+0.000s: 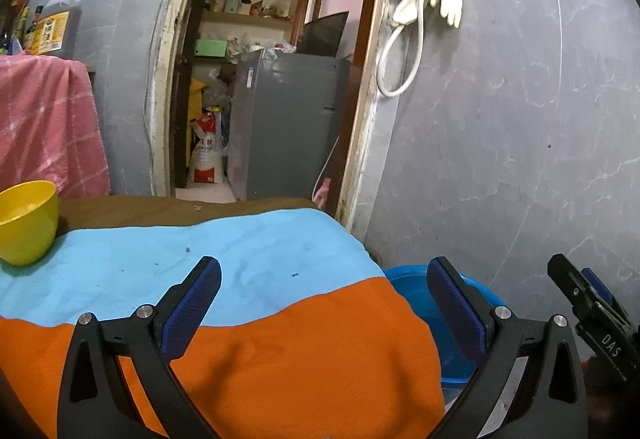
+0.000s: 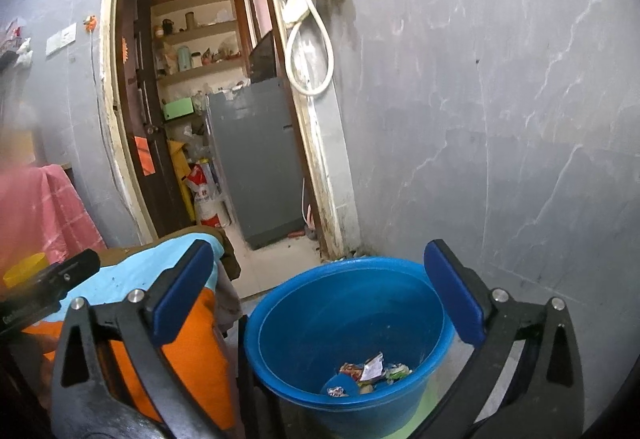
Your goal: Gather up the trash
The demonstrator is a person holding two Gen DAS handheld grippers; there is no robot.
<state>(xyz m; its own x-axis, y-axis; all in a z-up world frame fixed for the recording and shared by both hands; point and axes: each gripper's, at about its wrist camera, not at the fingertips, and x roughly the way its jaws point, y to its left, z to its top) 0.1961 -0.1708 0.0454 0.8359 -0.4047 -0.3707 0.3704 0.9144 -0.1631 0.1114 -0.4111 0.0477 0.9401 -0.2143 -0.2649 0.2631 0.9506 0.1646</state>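
blue basin (image 2: pixel 348 323) beside table edge (image 1: pixel 360 243)

My blue basin (image 2: pixel 348 323) looks like glossy smooth plastic; the wrappers (image 2: pixel 370 373) inside seem shiny foil; the orange-and-blue cloth (image 1: pixel 256 339) is matt.

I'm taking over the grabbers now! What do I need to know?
Left gripper: open, nothing between its blue pads, over the blue and orange cloth on the table.
Right gripper: open and empty, above the round blue plastic tub.
Crumpled wrappers already lie in the tub's bottom.
A yellow plastic bowl stands at the cloth's left edge; what it holds cannot be seen.
No loose trash shows on the cloth from here. Left to do: check the bowl and the rest of the table for more.
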